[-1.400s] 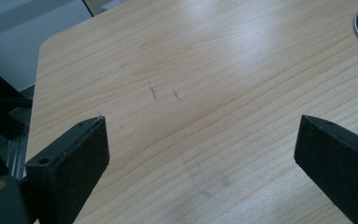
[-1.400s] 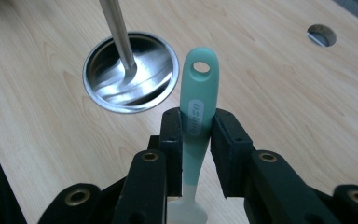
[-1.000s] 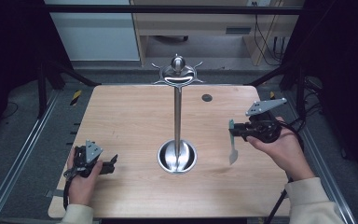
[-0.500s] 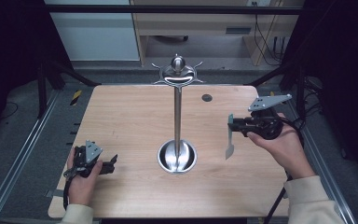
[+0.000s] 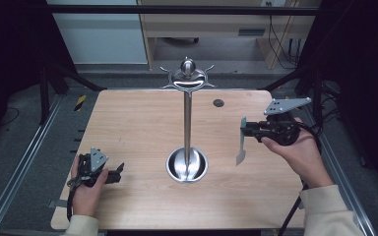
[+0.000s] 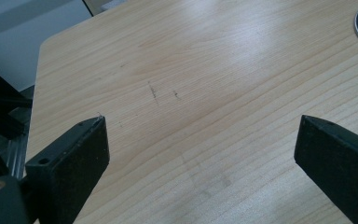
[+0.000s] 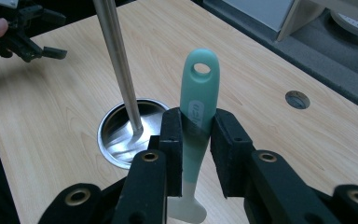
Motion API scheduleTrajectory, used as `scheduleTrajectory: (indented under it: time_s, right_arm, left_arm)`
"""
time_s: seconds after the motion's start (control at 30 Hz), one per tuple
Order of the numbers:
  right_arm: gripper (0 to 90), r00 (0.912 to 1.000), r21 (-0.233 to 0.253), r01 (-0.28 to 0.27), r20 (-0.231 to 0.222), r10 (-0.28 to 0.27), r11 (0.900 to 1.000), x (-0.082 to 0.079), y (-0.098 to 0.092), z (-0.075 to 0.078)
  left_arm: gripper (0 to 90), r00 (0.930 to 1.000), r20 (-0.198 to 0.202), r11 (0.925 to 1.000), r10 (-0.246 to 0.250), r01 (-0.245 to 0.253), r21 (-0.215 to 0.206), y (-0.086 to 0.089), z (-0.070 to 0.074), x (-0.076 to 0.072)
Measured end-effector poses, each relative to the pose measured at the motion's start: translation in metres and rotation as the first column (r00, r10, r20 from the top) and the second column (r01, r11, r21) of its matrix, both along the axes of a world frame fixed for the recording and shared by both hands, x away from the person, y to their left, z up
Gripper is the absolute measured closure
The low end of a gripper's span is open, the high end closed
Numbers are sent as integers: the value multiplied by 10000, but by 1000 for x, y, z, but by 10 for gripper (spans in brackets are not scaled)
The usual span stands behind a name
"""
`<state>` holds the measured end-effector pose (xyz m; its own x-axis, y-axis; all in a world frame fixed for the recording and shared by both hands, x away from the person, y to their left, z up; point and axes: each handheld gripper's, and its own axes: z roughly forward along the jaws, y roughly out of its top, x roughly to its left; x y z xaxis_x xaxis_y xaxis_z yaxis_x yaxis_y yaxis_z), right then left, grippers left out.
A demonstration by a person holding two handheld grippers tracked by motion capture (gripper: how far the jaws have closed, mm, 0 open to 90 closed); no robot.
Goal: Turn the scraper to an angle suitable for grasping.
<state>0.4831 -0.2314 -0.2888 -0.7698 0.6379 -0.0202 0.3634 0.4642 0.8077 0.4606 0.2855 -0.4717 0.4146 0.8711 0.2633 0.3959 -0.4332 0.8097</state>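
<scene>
Holding teal-handled utensil (image 7: 196,116) pinched in right gripper (image 5: 250,130), up off table (image 5: 138,123), right of hook stand (image 5: 187,118). Left gripper (image 5: 114,172) spread, idle. Guessed next: line handle hole onto hook.

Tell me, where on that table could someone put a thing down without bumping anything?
Most of the wooden table is bare: the wide stretch left of the metal stand, beyond the left gripper, and the near edge between the forearms. It is tighter between the stand's base and the spatula held in the right gripper.
</scene>
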Motion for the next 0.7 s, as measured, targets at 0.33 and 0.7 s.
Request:
scheduleTrajectory:
  time_s: [0.33, 0.7]
  right_arm:
    - [749, 9999, 299, -68, 134, 64, 9995, -1, 1, 6]
    - [749, 9992, 421, -208, 346, 193, 9989, -4, 8, 13]
  left_arm:
    - [29, 10000, -5, 10000, 4, -4, 8, 0, 0, 0]
    - [29, 10000, -14, 10000, 9, -9, -1, 0, 0, 0]
